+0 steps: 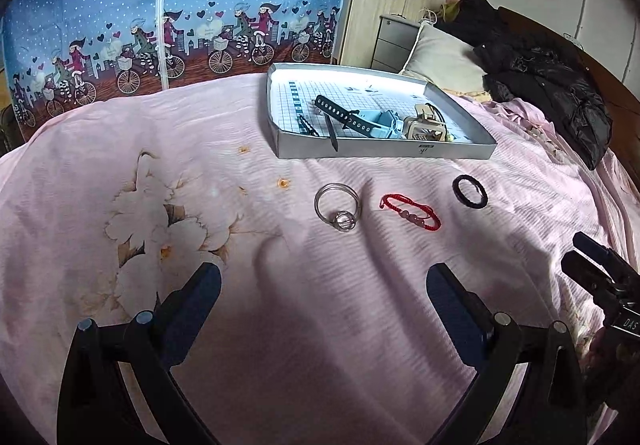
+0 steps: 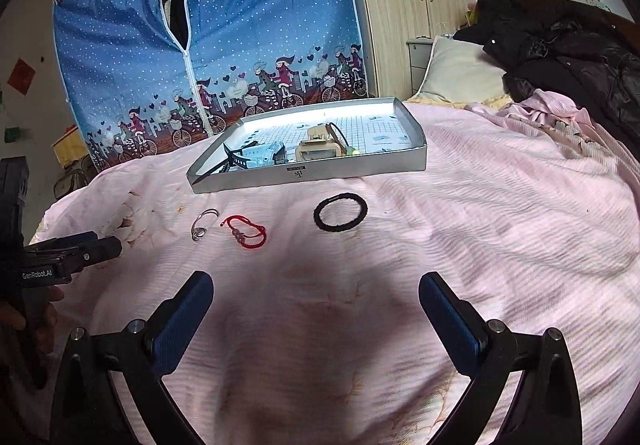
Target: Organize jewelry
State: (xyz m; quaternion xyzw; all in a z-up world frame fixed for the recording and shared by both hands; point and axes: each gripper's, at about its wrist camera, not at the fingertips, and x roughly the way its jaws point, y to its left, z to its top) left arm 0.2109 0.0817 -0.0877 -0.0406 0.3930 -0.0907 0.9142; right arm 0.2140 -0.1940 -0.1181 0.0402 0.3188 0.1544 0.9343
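Pink floral bedsheet [image 1: 280, 325]; red bracelet [image 1: 410, 212]; black hair tie [image 2: 340, 212]; blue polka-dot wardrobe [image 2: 260, 25].

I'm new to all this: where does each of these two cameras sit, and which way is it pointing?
Left wrist view: on the left gripper, facing forward over its open fingers toward the silver ring; the right gripper shows at the edge.
Right wrist view: on the right gripper, fingers open, facing the black hair tie; the left gripper shows at the left.
Shared: tray, red bracelet, pink bedspread.

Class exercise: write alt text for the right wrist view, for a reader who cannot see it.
Three loose pieces lie in a row on a pink bedspread: a silver bangle, a red cord bracelet and a black hair tie. Behind them sits a shallow grey tray holding a watch; the open right gripper hovers empty in front.
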